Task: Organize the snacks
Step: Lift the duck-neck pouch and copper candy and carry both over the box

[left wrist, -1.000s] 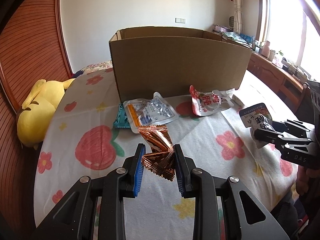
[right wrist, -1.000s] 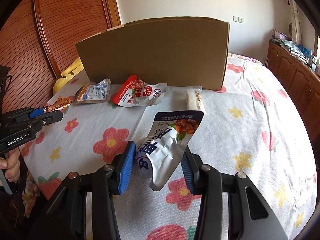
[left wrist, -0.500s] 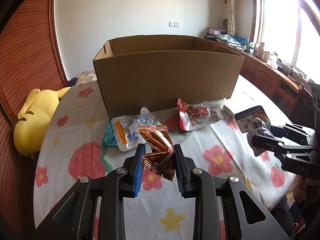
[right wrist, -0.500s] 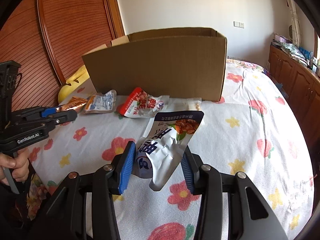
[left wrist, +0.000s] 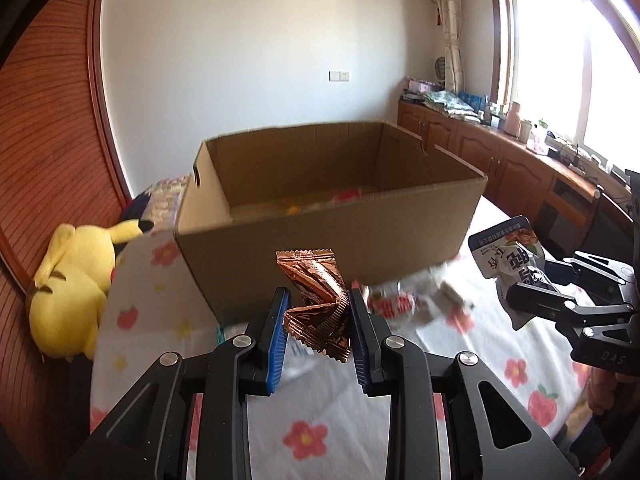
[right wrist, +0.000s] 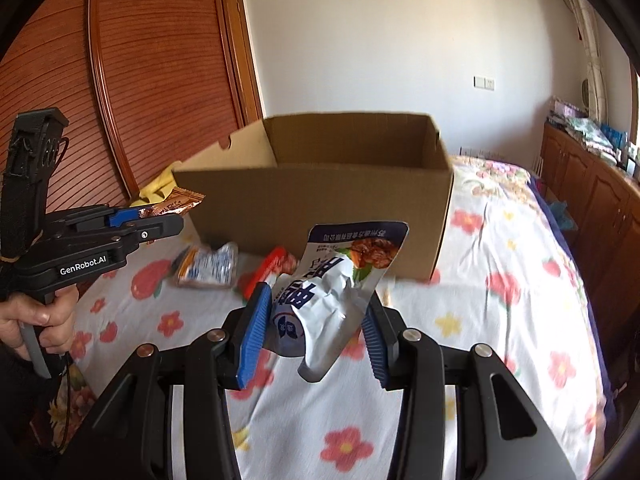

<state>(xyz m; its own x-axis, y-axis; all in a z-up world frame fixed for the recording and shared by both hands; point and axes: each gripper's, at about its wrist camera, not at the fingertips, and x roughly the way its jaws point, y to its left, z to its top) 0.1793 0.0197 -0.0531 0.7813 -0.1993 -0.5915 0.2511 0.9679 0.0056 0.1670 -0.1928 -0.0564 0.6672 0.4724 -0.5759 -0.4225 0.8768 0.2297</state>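
Observation:
My left gripper (left wrist: 318, 316) is shut on a copper foil snack packet (left wrist: 316, 300) and holds it above the bed, just short of the open cardboard box (left wrist: 320, 236). My right gripper (right wrist: 310, 320) is shut on a white and blue snack pouch (right wrist: 336, 284), also raised in front of the box (right wrist: 320, 220). The left gripper with the copper packet shows at the left of the right wrist view (right wrist: 160, 220). The right gripper with its pouch shows at the right of the left wrist view (left wrist: 532, 296). Some snacks lie inside the box.
A red and white pouch (left wrist: 394, 302) and a clear packet with orange edge (right wrist: 208, 268) lie on the flowered bedsheet (right wrist: 500, 320) in front of the box. A yellow plush toy (left wrist: 72, 280) lies at the bed's left. Wooden cabinets (left wrist: 500, 160) line the right wall.
Both grippers have risen with their snacks, so the box's inside now shows. Both have come closer to the box. The loose packets on the bed have not moved.

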